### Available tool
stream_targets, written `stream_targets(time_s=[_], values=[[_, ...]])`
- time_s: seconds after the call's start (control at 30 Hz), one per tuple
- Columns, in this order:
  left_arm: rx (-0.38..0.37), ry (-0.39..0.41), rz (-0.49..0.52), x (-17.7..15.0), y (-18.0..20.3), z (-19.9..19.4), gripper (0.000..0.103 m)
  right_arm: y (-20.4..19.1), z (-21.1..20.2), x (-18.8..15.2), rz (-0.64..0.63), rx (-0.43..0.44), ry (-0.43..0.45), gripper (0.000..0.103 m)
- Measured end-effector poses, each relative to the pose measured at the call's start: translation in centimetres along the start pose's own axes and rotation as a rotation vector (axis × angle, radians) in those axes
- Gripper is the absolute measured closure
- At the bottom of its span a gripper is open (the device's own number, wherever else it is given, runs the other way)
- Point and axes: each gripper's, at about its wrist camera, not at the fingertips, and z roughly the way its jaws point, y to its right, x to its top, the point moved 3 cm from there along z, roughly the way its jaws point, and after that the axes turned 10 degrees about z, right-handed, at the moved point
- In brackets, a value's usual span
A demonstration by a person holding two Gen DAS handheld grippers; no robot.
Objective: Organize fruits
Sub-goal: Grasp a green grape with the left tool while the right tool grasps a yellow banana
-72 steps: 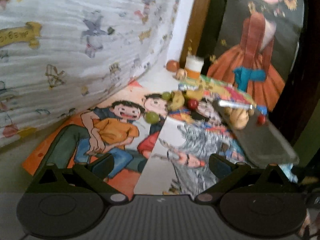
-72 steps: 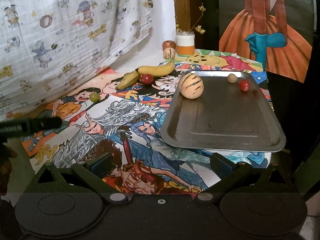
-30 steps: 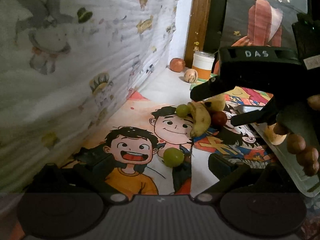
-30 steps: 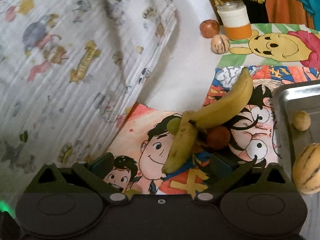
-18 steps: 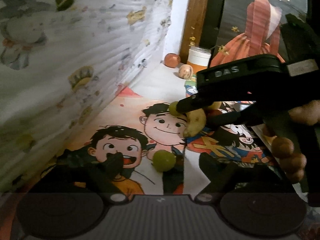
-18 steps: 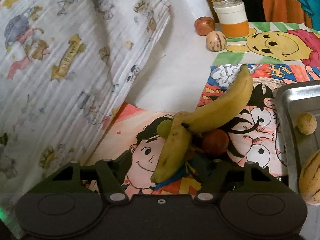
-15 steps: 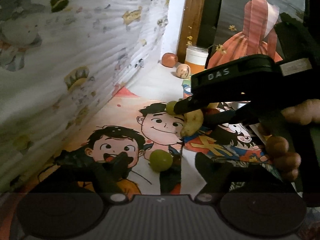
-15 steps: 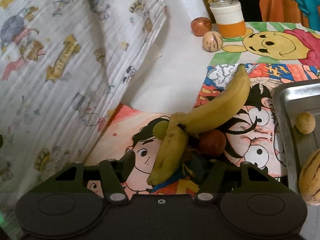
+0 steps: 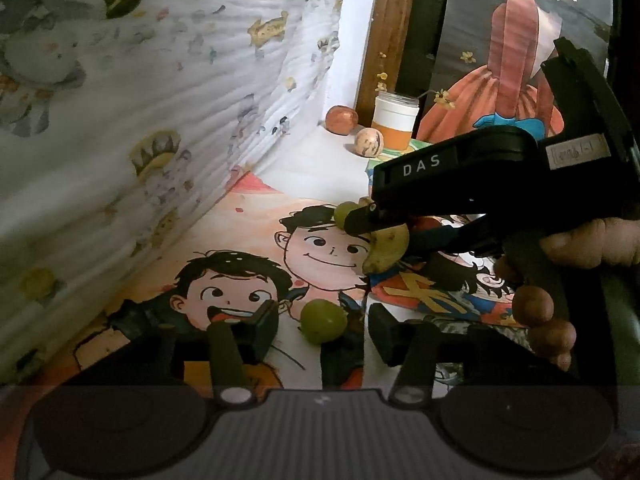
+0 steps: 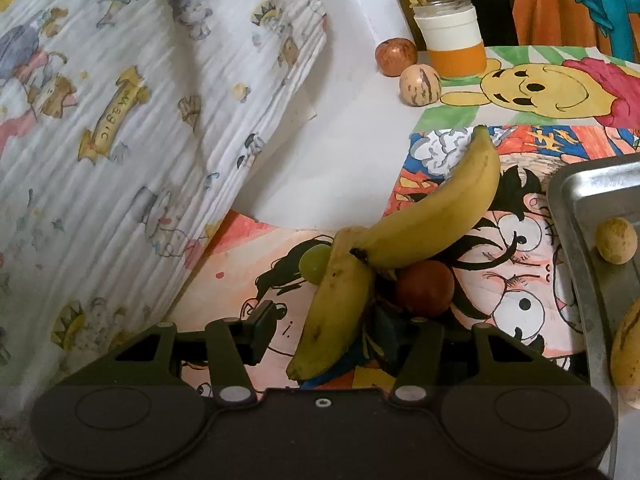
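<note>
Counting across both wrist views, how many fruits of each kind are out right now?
Bananas: 2
Green grapes: 2
Red round fruit: 1
Reddish apple: 1
Striped pale fruits: 2
Small yellowish round fruit: 1
Total: 9

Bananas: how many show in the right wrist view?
2. The longer banana lies across the cartoon mat beside the steel tray; the shorter banana sits between the right tongs. None seems hidden.
</note>
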Motion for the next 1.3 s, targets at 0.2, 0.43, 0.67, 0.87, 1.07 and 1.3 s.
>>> stream_targets(time_s=[0.2,0.43,0.67,0.87,1.07,1.3], values=[[0.015,0.0,-0.003,0.0,-0.1,0.0,0.059,-0.4,0.0,-0.3,-0.029,-0.028,0.022,0.052],[0.021,-0.003,0.011,0.0,0.0,0.0,0.069,-0.3,0.0,-0.5,-0.042,-0.052,0.049,0.061],[0.014,-0.002,0.022,0.0,0.2,0.0,0.075,-0.9,0.4,-0.7,-0.095,-0.099,0.07,0.061],[0.01,0.001,0.014,0.0,0.2,0.0,0.076,-1.0,0.4,-1.1,-0.113,-0.098,0.093,0.063],[-0.011,0.006,-0.024,-0.2,-0.4,-0.4,0.076,0.2,-1.1,-1.2,-0.022,-0.031,0.044,0.065],[-0.007,0.009,-0.023,-0.4,0.1,-1.7,0.076,1.1,-4.4,-3.3,-0.016,0.04,0.028,0.066]])
